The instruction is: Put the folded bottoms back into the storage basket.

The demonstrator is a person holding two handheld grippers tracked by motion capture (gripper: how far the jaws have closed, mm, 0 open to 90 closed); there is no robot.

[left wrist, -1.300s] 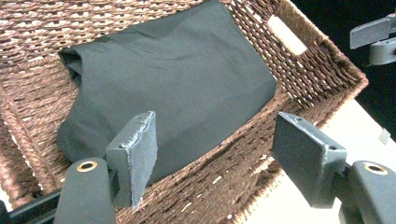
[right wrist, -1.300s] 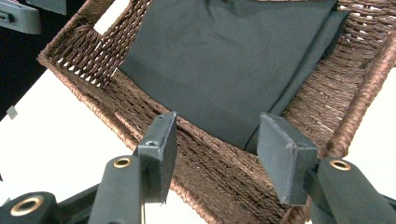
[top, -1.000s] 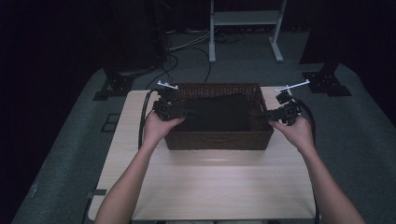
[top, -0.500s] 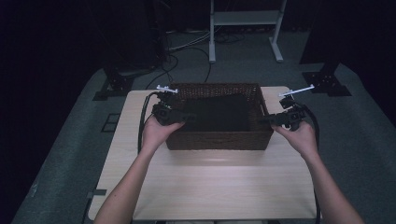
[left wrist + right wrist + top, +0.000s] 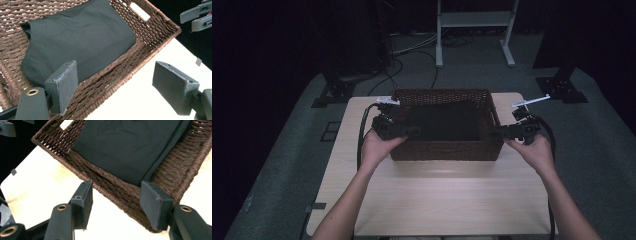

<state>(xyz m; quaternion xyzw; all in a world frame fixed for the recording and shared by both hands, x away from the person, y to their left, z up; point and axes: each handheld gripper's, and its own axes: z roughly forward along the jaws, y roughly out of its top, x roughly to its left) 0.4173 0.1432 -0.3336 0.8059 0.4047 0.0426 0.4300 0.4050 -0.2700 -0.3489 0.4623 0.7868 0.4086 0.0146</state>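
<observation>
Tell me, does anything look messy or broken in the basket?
Nothing stands out. The wicker basket sits square on the table, weave whole, and the dark folded cloth lies flat inside.

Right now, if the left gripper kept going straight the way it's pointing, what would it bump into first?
Probably the wicker basket. The left gripper has its jaws apart on either side of the basket's near wall, so that woven rim comes first. Just past it lies the dark folded cloth, though depth is hard to judge.
</observation>
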